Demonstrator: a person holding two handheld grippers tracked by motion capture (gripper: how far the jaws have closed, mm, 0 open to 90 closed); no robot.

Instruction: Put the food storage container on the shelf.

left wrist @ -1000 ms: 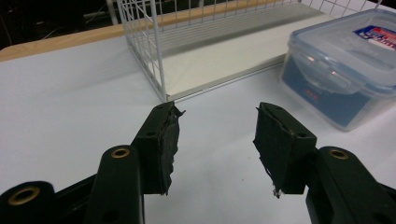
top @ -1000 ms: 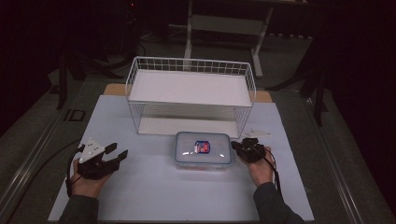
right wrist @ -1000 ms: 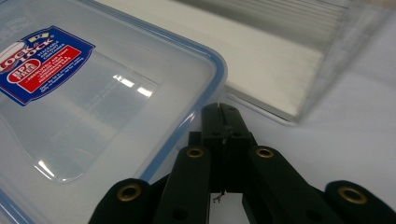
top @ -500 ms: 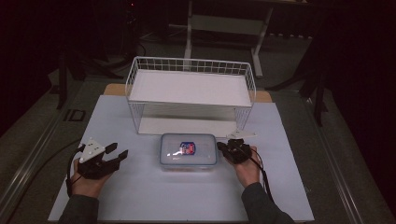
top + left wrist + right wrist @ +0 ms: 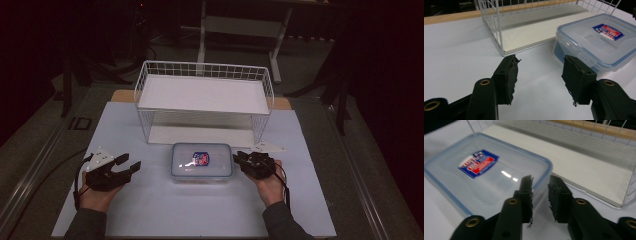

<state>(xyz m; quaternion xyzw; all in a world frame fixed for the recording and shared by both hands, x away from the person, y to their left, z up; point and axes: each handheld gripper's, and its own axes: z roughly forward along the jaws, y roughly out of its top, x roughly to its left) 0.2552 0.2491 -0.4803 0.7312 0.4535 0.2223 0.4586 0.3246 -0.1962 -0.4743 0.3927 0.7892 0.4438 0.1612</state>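
A clear lidded container (image 5: pixel 202 161) with a blue rim and a red-and-blue sticker lies on the white mat in front of the wire rack. My right gripper (image 5: pixel 237 159) sits at its right edge. In the right gripper view its jaws (image 5: pixel 540 180) stand a narrow gap apart, with the container's corner (image 5: pixel 486 170) just beyond their tips and nothing clamped. My left gripper (image 5: pixel 131 161) rests to the container's left, a short way off and wide open. In the left gripper view (image 5: pixel 540 62) the container (image 5: pixel 596 37) lies ahead to the right.
A white wire rack (image 5: pixel 205 65) with an upper and a lower shelf stands behind the container, its corner post (image 5: pixel 496 30) close ahead of the left gripper. The white mat (image 5: pixel 175 215) covers the table, with a wooden edge behind. Dark floor surrounds it.
The container slid left across the mat with my right gripper against it, then stopped. The right hand has since drawn back slightly to the right. The left gripper stayed put.
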